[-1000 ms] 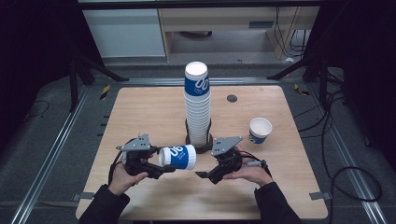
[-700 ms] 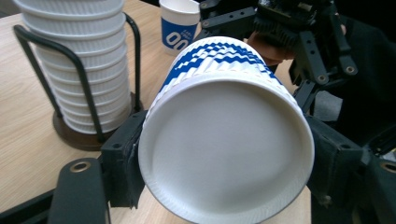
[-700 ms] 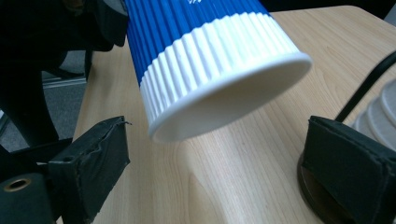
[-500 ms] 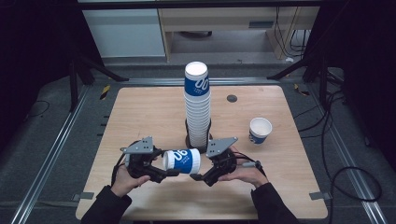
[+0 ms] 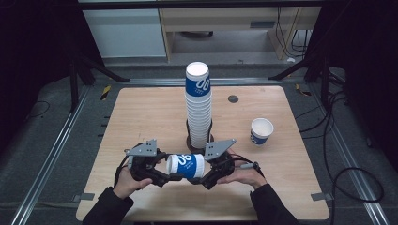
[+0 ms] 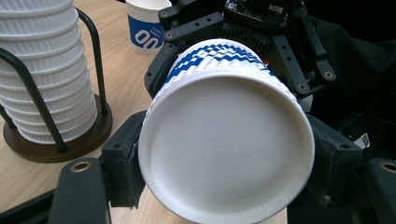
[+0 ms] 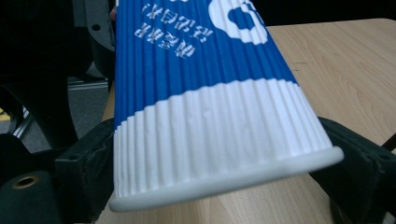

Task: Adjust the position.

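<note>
Between two grippers, one cup [image 5: 186,165], one stack [image 5: 198,108]

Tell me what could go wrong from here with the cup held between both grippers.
1. The right gripper has just been closing on the cup, with its rim end between the jaws; more squeeze could crush the thin ribbed wall.
2. The left gripper holds the other end; pulling apart may make the cup slip.
3. The tall stack stands close behind; a bump could topple it.

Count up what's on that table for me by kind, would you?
Loose paper cups: 2, one held sideways, one standing
Tall stack of cups: 1
Stack holder: 1
Hand-held grippers: 2, left, right
Total: 6
</note>
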Tool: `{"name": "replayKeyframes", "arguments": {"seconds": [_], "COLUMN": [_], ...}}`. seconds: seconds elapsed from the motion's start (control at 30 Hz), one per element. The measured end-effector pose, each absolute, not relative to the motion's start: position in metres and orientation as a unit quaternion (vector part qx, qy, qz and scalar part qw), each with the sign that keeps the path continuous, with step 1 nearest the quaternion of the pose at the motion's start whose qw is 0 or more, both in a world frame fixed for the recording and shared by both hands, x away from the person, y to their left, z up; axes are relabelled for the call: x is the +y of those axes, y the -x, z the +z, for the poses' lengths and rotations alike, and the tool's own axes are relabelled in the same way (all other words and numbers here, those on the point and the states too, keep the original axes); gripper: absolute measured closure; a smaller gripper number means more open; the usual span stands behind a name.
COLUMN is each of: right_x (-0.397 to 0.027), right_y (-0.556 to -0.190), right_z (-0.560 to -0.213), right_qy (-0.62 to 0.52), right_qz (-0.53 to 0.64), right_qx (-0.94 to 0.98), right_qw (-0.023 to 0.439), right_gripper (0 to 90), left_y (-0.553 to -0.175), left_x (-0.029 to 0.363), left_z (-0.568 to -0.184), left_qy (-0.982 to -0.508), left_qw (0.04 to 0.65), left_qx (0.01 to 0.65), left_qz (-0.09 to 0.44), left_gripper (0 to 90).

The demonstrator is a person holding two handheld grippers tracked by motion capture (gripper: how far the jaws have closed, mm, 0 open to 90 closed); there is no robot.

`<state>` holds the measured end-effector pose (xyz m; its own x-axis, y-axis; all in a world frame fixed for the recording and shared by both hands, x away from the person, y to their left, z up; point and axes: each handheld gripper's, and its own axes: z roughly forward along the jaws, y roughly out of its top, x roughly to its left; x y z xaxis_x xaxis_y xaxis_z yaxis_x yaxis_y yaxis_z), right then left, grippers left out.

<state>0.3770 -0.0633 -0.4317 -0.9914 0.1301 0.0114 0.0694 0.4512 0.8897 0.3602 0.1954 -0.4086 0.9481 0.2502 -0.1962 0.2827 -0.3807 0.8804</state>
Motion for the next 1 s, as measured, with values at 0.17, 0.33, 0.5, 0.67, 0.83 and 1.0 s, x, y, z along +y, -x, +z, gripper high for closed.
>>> {"name": "replayKeyframes", "arguments": {"seconds": [0.17, 0.33, 0.5, 0.67, 0.83, 1.0], "right_x": [-0.0634, -0.0643, -0.0662, -0.0672, -0.0696, -0.0686], "right_y": [-0.3758, -0.3755, -0.3754, -0.3755, -0.3762, -0.3755], "right_z": [-0.4318, -0.4308, -0.4291, -0.4294, -0.4286, -0.4296], "right_qy": [-0.052, -0.05, -0.051, -0.051, -0.052, -0.045], "right_qz": [0.518, 0.515, 0.511, 0.502, 0.494, 0.479], "right_qx": [0.853, 0.855, 0.857, 0.863, 0.867, 0.876], "right_qw": [0.024, 0.024, 0.027, 0.026, 0.031, 0.033], "right_gripper": [13.7, 14.7, 15.6, 15.8, 15.9, 15.9], "left_y": [-0.3609, -0.3614, -0.361, -0.3617, -0.3624, -0.3619], "left_x": [0.1951, 0.195, 0.1966, 0.1991, 0.2002, 0.1939], "left_z": [-0.4095, -0.4094, -0.4067, -0.4052, -0.4069, -0.4128], "left_qy": [-0.832, -0.831, -0.834, -0.846, -0.864, -0.893], "left_qw": [0.531, 0.53, 0.527, 0.509, 0.479, 0.427], "left_qx": [0.159, 0.164, 0.162, 0.159, 0.155, 0.143], "left_qz": [-0.022, -0.026, -0.026, -0.02, -0.012, -0.011], "left_gripper": [25.9, 25.0, 19.8, 16.7, 14.3, 13.5]}}
